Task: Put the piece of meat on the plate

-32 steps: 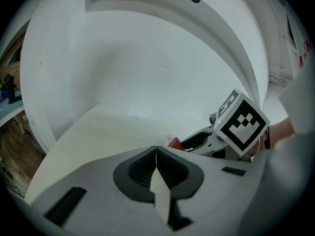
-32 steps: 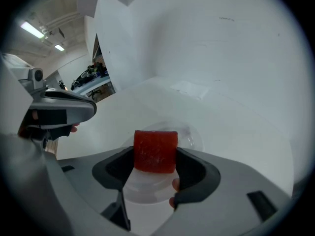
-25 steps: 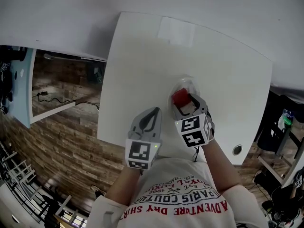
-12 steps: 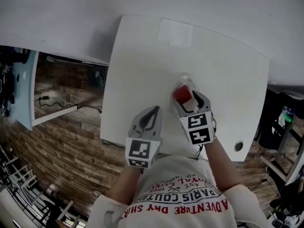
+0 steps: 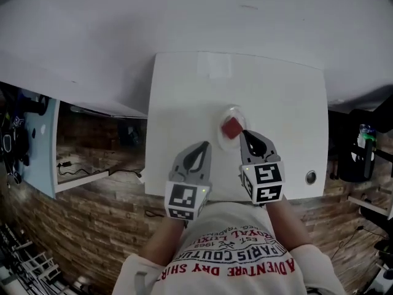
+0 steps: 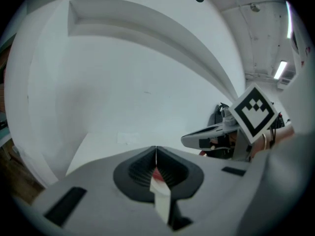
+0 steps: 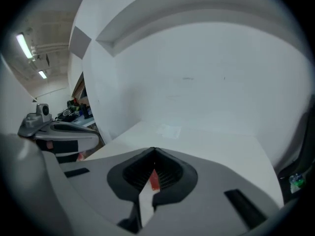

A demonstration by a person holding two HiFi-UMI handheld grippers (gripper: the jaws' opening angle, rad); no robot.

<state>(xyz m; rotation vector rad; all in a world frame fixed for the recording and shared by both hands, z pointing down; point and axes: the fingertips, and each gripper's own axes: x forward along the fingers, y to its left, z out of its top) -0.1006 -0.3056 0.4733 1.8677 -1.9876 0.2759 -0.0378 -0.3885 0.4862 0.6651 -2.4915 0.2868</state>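
Observation:
A red piece of meat (image 5: 231, 128) lies on a small clear plate (image 5: 233, 112) on the white table (image 5: 184, 103). My right gripper (image 5: 244, 132) is lifted just behind the plate on its near side, jaws shut with nothing between them; in the right gripper view its tips (image 7: 154, 150) meet. My left gripper (image 5: 204, 144) hovers to the left of the plate, also shut and empty, its tips (image 6: 156, 149) closed. The right gripper (image 6: 206, 136) shows in the left gripper view and the left gripper (image 7: 59, 130) in the right gripper view.
A pale rectangular patch (image 5: 215, 66) lies at the table's far side, and a round hole (image 5: 311, 177) sits near its front right corner. White walls stand behind the table. Wooden floor (image 5: 92, 226) lies beyond the left edge.
Both grippers have risen and drawn back toward the person. The right gripper's jaws, open around the meat before, are now shut and clear of it. The meat stays on the plate.

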